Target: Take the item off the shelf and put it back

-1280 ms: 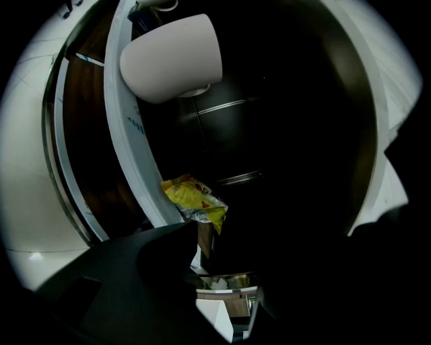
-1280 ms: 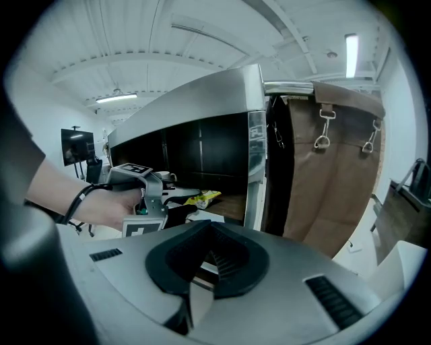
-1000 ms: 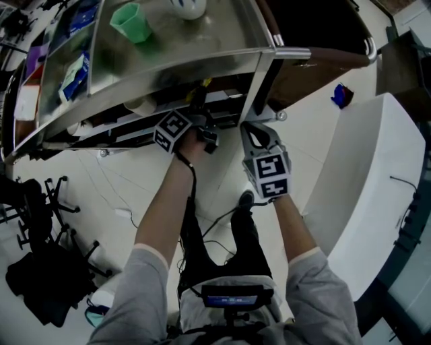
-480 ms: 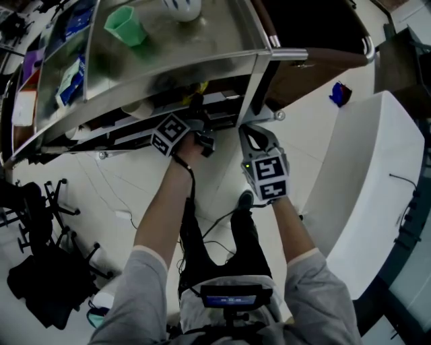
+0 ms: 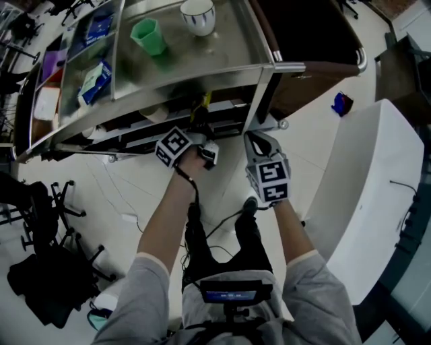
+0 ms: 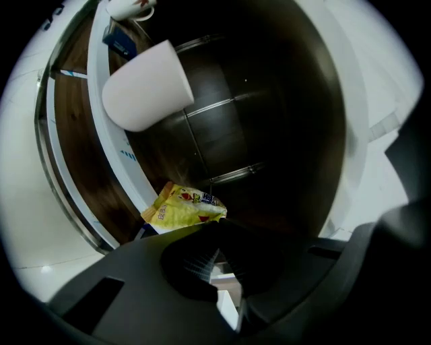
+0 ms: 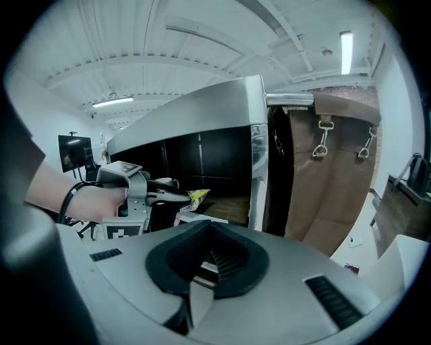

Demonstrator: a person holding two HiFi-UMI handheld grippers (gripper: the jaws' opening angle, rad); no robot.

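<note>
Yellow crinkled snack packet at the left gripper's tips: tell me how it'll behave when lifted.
Probably light: the yellow crinkled snack packet, pinched by one edge in the left gripper, juts out without drooping. Likely crushable: its film is creased. Possibly slippery: it looks glossy.

Dim, soft views — fisheye-bent with black corners — only the ceiling tube (image 7: 347,42) glares.

blocked: corner post (image 5: 262,94), white cup (image 6: 145,84) | free: lower shelf (image 7: 225,203) beside cup

Green cup (image 5: 148,35) beside white bowl (image 5: 197,15)
</note>
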